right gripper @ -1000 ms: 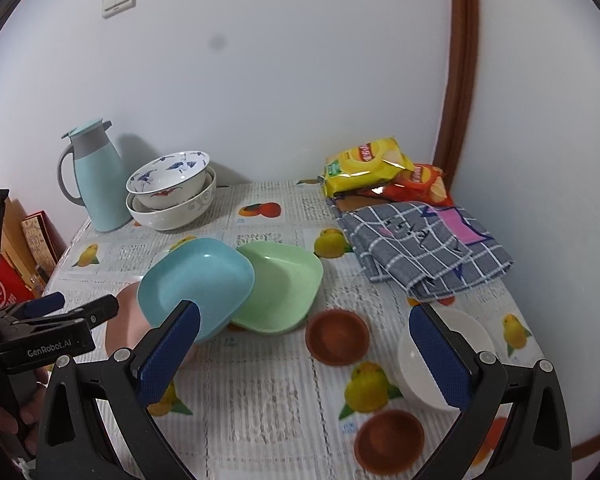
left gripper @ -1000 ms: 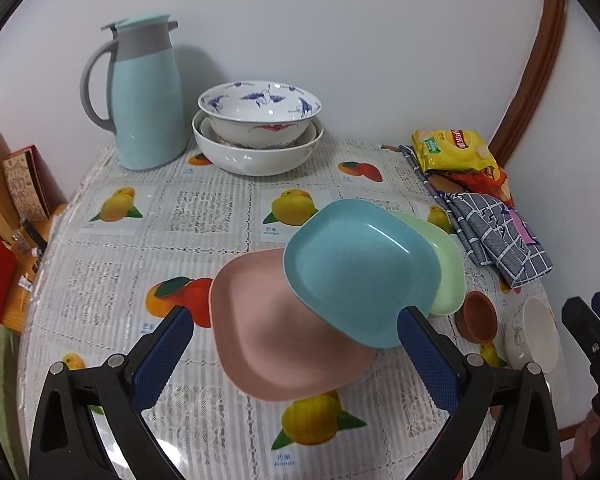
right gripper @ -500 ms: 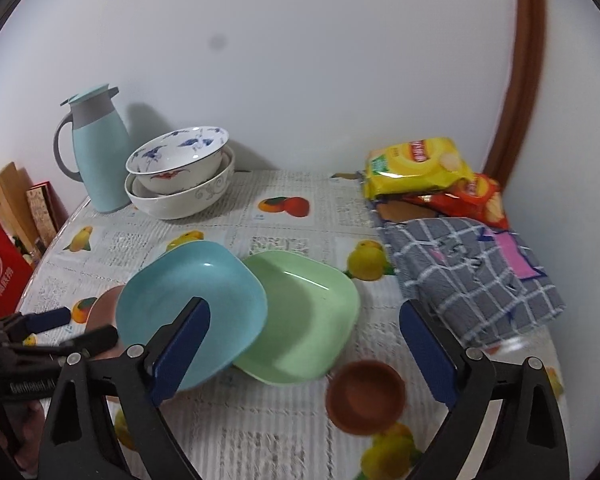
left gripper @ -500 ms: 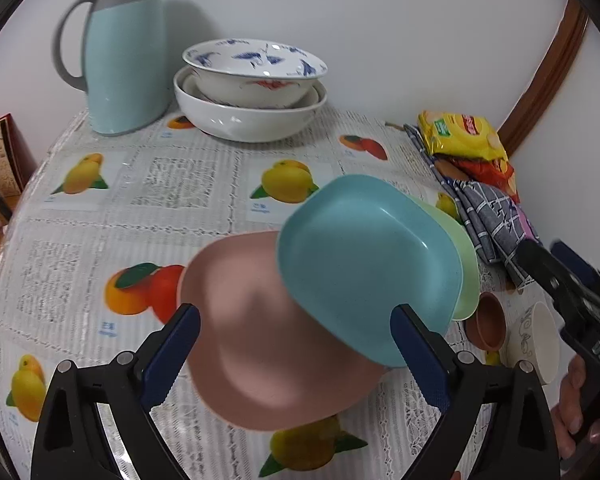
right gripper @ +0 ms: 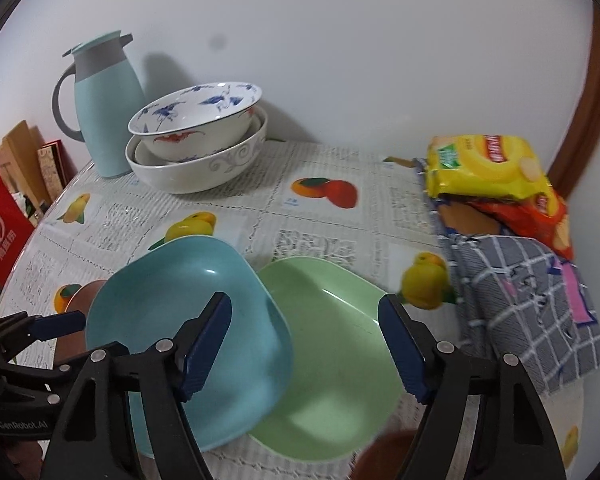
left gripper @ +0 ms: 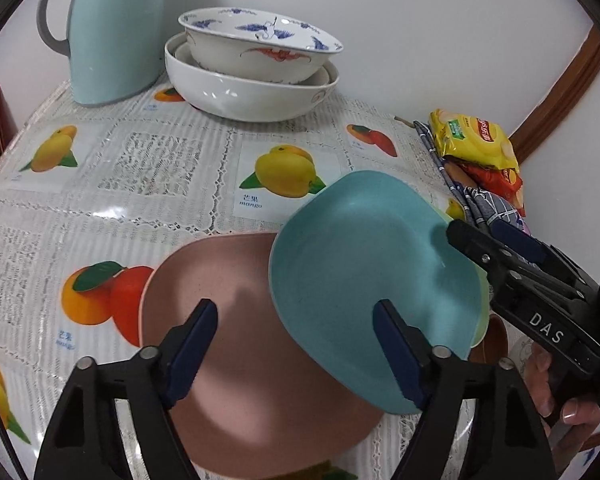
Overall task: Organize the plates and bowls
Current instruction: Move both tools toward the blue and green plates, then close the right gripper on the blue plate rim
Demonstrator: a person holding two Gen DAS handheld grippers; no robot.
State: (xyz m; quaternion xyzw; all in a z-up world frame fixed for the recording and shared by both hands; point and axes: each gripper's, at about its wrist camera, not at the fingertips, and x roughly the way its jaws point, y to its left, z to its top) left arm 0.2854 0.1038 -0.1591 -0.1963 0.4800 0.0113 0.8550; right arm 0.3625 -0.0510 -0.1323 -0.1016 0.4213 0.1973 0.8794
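- White wall backs a tabletop (left gripper: 172,160) with a fruit-print cover.
- Your left tool (left gripper: 296,344) and right tool (right gripper: 306,346) have just been closing; both remain partly open, gripping nothing.
- Left straddles the pink plate (left gripper: 236,360); right straddles the green plate (right gripper: 332,360). The blue plate (right gripper: 172,312) overlaps both.
- Judged step: approach to grasp. Next, seat the pads on a rim before closing.

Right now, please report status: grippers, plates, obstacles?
Left gripper, right gripper open, closing, nothing gripped. Blue plate overlaps pink plate, green plate. No obstruction.

Matt plastic plates (left gripper: 364,272); glossy ceramic bowls (left gripper: 256,80).
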